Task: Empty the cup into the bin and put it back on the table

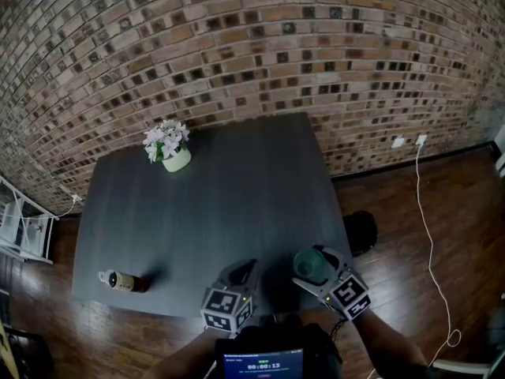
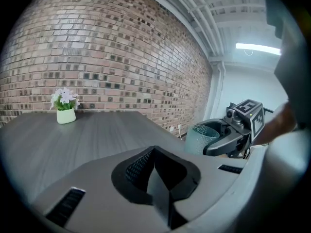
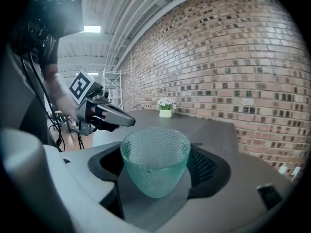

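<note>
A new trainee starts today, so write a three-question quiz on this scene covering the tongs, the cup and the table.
1. True or false: the right tongs are gripping a green dimpled glass cup.
2. Pick one: what lies on its side near the front left corner of the table? A) a bottle B) a spoon C) a plate
3. Short answer: what stands upright at the far left of the table, close to the brick wall?

Key: 1 true; 2 A; 3 a white pot of flowers.
</note>
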